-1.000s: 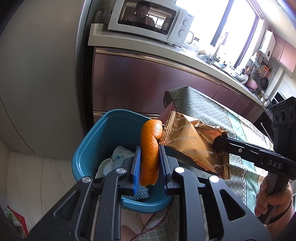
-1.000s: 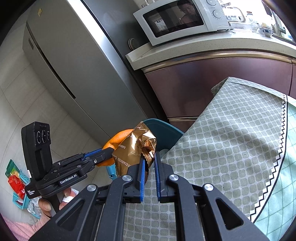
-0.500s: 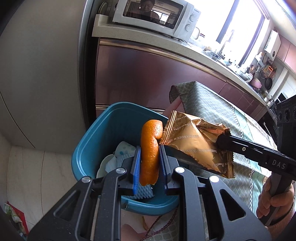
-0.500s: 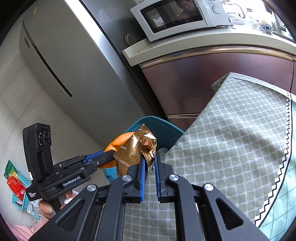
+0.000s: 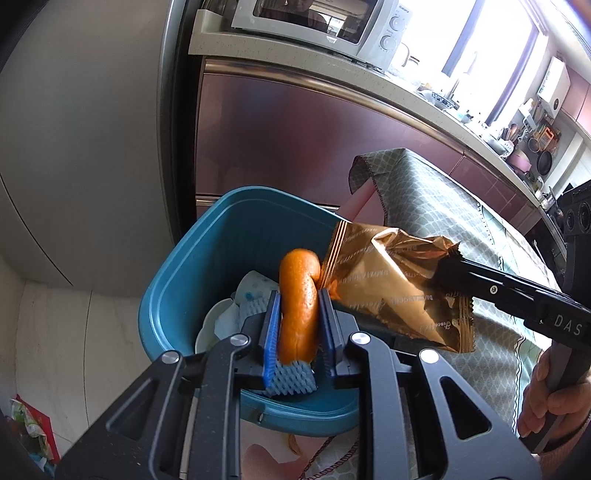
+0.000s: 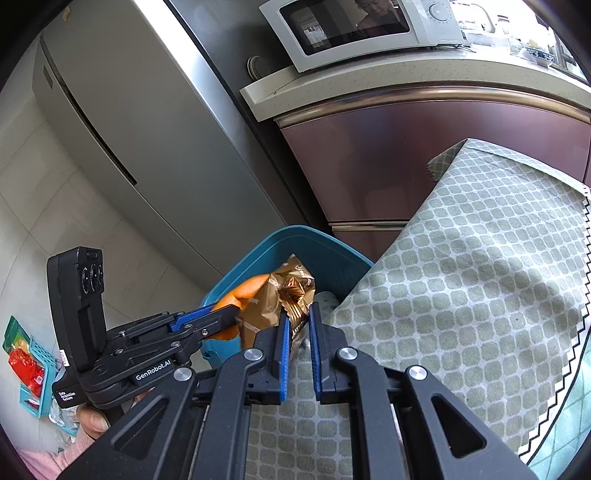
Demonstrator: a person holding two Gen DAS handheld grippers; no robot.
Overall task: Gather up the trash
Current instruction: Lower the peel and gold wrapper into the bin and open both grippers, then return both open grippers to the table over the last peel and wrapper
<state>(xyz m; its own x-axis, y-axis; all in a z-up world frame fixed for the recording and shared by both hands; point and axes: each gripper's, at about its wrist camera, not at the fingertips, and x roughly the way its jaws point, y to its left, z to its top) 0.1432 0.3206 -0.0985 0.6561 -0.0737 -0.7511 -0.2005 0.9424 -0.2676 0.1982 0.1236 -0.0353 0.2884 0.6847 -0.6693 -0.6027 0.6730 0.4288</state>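
My left gripper (image 5: pixel 298 306) is clamped on a curved piece of orange peel (image 5: pixel 297 295), held upright over the open teal bin (image 5: pixel 173 280). My right gripper (image 6: pixel 296 325) is pinched closed on the crinkled end of a gold snack wrapper (image 5: pixel 384 291); the wrapper's free end reaches left and touches the peel above the bin's right rim. White paper scraps (image 5: pixel 251 291) lie inside the bin. The bin stands just left of the table with the grey-green patterned cloth (image 6: pixel 461 280). Fridge (image 6: pixel 140 122) at far left, microwave (image 6: pixel 354 29) on the far counter.
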